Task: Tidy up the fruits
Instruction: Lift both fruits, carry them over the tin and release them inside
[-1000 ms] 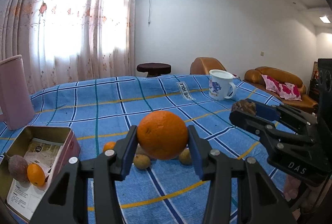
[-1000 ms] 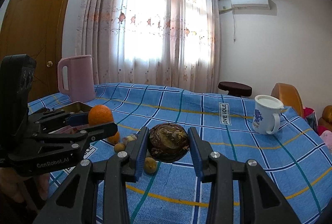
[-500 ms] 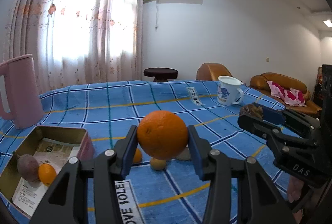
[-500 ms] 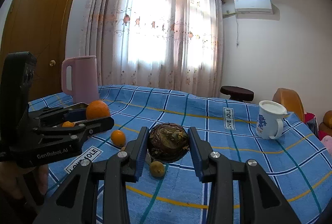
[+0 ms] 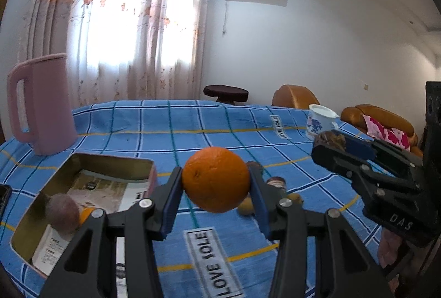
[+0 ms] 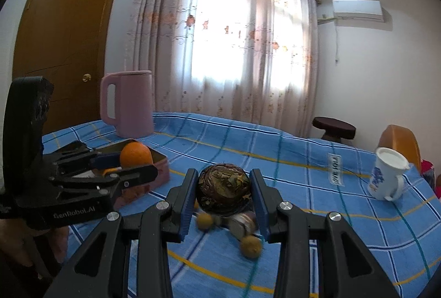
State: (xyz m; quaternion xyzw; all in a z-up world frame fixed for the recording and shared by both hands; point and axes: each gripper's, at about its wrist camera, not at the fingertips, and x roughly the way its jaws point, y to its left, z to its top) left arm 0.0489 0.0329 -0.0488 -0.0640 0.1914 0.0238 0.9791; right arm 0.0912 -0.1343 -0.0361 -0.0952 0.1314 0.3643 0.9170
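My left gripper [image 5: 216, 185] is shut on a large orange [image 5: 215, 179] and holds it above the blue checked cloth, just right of the open tin box [image 5: 110, 164]. The box holds a purple fruit [image 5: 62, 212] and a small orange fruit [image 5: 86, 214]. My right gripper [image 6: 223, 194] is shut on a dark brown mottled fruit [image 6: 223, 187], held above the cloth. Small yellow-brown fruits [image 6: 250, 245] and a brownish one [image 6: 244, 222] lie on the cloth below it. The left gripper with the orange [image 6: 136, 155] also shows in the right wrist view, beside the box [image 6: 160, 164].
A pink kettle [image 5: 41, 105] stands behind the box at the far left. A white mug with blue print [image 6: 387, 178] stands at the right on the cloth. A dark stool [image 5: 226, 92] and brown sofa [image 5: 380, 118] are beyond the table.
Both grippers have swung left with their fruits still held. The tin box and pink kettle have come closer to the centre of both views; the loose fruits now lie under the right gripper.
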